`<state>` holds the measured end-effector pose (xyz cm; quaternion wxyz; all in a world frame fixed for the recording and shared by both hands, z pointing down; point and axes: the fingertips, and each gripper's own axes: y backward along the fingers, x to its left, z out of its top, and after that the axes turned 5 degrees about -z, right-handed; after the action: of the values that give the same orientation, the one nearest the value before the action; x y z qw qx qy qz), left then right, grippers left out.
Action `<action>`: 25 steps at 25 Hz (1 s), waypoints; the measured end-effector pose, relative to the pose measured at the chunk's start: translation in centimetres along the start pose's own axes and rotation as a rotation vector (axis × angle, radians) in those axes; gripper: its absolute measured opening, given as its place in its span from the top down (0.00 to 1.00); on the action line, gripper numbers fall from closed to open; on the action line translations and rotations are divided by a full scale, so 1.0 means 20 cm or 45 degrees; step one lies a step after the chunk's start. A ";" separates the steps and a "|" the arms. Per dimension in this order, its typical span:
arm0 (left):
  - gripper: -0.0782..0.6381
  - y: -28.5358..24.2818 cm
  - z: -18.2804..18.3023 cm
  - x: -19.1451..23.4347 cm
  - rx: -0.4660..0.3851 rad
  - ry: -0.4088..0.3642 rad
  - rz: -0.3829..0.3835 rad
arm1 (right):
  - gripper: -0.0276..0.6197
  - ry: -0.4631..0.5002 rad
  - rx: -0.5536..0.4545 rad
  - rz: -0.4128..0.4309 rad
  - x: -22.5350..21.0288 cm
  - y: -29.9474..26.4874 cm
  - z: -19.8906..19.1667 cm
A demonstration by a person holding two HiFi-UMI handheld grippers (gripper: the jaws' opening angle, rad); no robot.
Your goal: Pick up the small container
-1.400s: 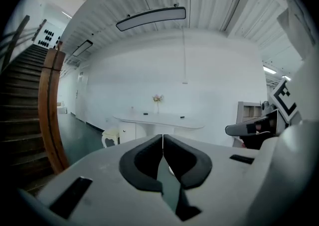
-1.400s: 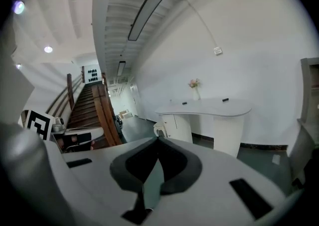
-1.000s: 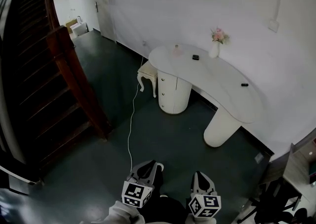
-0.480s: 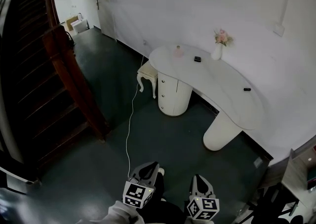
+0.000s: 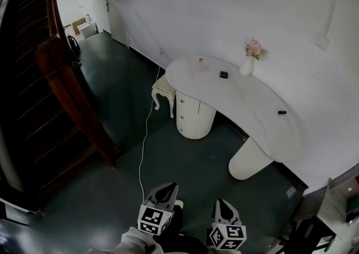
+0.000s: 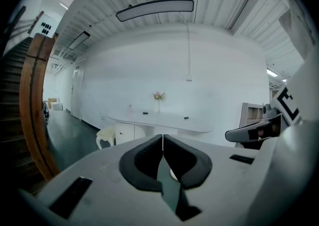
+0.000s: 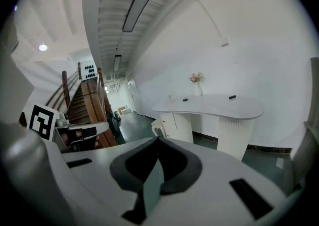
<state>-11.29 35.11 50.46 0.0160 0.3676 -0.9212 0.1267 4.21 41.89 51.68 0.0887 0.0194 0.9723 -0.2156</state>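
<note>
**Item:** small container (image 5: 201,65). We take this to be the pale pink, bottle-like piece. It is too small in view for us to make out a lid or its material.

**Location:** on the white worktop (image 5: 252,107), at its rounded left end above the drawer pedestal (image 5: 193,115), set back from the front edge.

**Neighbours:** a small dark object (image 5: 224,74) lies near it toward the worktop's middle. A vase of pink flowers (image 5: 248,63) stands by the wall edge. A second dark object (image 5: 281,112) lies toward the right end. All stand apart from one another.

**Handling (our estimate):** light and rigid, probably smooth glass or plastic. That would make it slippery, easy to tip, and breakable if it is glass. We would take it low across the body, pads on opposite sides, not by the narrow top.

**Tools:** the left tool (image 5: 167,188) has its jaws pressed together with nothing between them. The right tool (image 5: 220,203) is likewise closed and empty. Both are over the dark floor (image 5: 185,163), well apart from the worktop. We judge either would have to open before any grasp.
</note>
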 end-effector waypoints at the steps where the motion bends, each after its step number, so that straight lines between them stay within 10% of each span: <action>1: 0.87 -0.03 0.02 0.04 -0.005 -0.001 0.001 | 0.88 0.003 -0.002 0.001 0.00 -0.04 0.03; 25: 0.87 -0.63 0.33 0.61 -0.047 -0.028 -0.081 | 0.88 0.023 -0.041 -0.054 0.05 -0.75 0.46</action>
<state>-11.20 16.61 48.37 0.0164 0.3976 -0.9114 0.1052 3.52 24.40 49.52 0.0756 -0.0008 0.9766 -0.2015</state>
